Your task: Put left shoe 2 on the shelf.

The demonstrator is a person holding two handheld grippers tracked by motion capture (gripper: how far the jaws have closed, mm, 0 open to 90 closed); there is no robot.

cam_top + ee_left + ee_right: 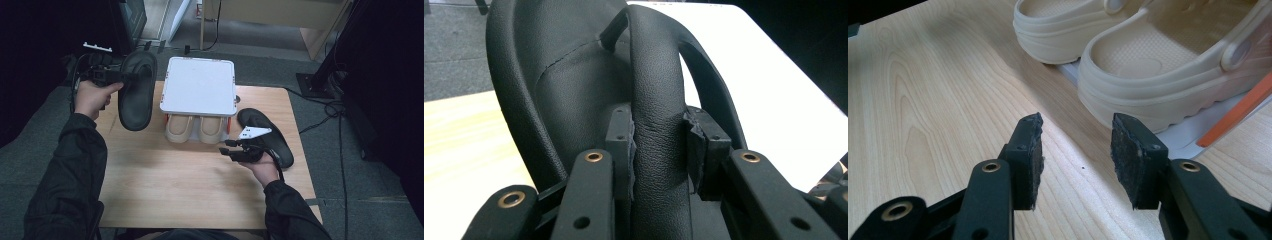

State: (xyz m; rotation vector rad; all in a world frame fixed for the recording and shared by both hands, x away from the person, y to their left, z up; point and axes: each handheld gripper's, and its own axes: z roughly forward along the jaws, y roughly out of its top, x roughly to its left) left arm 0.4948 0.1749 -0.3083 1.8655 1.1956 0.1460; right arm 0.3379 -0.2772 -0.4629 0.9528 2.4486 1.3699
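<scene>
a: we have the left tongs (116, 76) clamped on the strap of one black sandal (136, 91), and it hangs clear of the desk (150, 170) off the far left corner, sole side facing out.

b: why by the strap?

a: it is the one narrow part the pads can close round. in the left gripper view the strap (658, 125) runs straight up between the two pads, pinched from both sides, so the sandal dangles below the grip and cannot slip sideways.

b: and the right tongs (226, 146)?

a: they stand apart with nothing between them, low over the wood and aimed at the pair of beige clogs (1148, 65). the second black sandal (267, 136) lies flat on the desk just beside the right hand (264, 167), near the right edge.

b: the clogs look tucked away.

a: they sit side by side in a box under a white lid (199, 85), heels poking out towards us. we judge the black pair is headed for that box too, which would explain lifting one sandal high enough to clear the lid.
</scene>
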